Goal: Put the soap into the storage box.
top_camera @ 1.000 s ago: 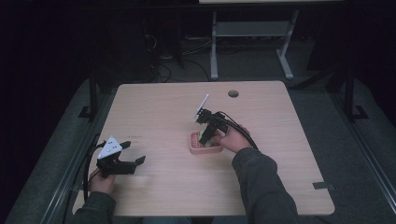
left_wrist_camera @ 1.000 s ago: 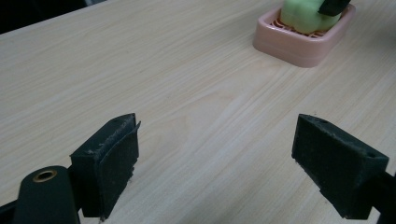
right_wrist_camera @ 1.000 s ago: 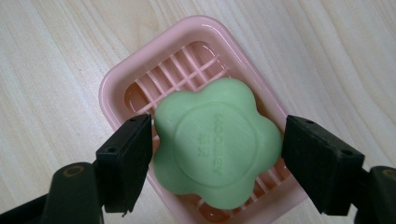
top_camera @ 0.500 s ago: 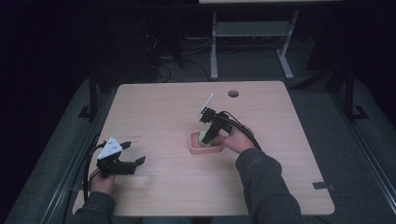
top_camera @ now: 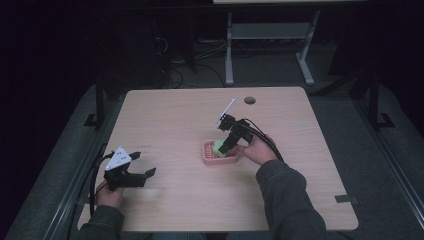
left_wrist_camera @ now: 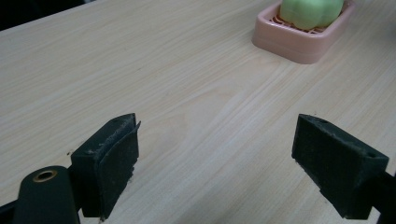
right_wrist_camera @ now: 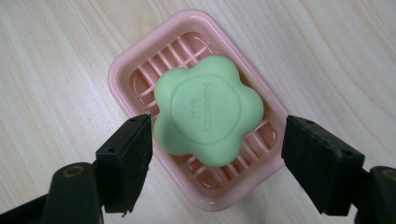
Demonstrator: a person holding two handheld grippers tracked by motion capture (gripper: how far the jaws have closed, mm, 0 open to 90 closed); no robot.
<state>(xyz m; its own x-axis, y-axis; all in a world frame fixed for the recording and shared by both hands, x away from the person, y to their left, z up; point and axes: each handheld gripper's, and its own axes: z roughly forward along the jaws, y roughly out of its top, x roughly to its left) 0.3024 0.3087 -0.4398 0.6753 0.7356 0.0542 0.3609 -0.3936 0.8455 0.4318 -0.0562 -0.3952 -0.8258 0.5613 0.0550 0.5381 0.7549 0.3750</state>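
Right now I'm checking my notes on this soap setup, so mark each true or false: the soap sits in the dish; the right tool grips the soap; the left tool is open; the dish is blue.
1. The green soap sits in the dish. True.
2. The right tool grips the soap. False: its jaws stand open, apart from it.
3. The left tool is open over the table. True.
4. The dish is blue. False: it is pink.

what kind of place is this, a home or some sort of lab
Probably a lab or test workspace: a bare wooden table with a cable hole, loose cables on the floor, and a metal stand behind.
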